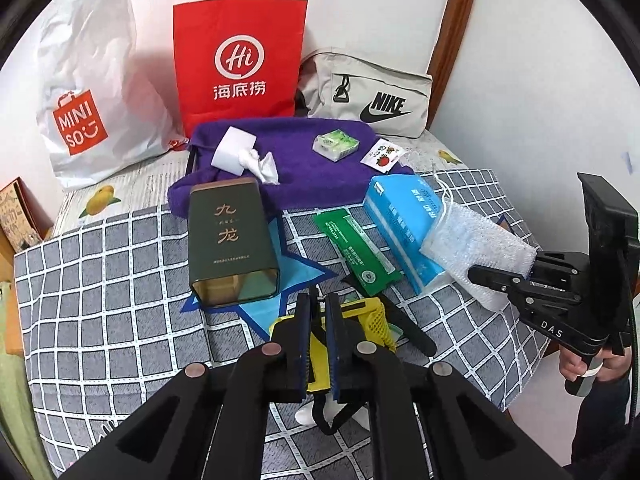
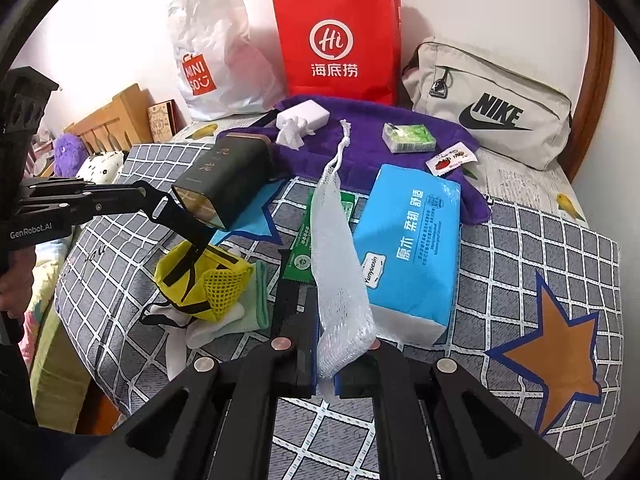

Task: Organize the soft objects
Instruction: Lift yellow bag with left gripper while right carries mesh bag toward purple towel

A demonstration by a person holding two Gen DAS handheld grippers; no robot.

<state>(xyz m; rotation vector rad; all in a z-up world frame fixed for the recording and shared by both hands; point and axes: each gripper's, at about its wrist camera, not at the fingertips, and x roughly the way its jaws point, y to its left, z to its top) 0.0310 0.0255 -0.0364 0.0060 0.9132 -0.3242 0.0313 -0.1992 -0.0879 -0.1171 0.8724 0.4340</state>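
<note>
Yellow pouch: one, mesh front and black strap, sitting on white and mint cloths near the front edge of the bed, just below the tin
Left tongs: clamped tight on the pouch's yellow fabric, black strap dangling under them
Right tongs: pinched on one white mesh net bag, its drawstring trailing up toward the towel
Tissue packs: one big blue one right beside the net bag, one small white one with a tissue poking out, one small green one
Tin: one dark green tin, lying on its side, open end facing the cameras
Flat packets: one green sachet, one little fruit-print packet
Towel: one purple, small packs on top of it
Bags: three along the wall, white plastic, red paper, grey sling bag
Surface: bed with a grey grid blanket, star patches on it
Room: white walls, wooden headboard, purple plush off to the side
</note>
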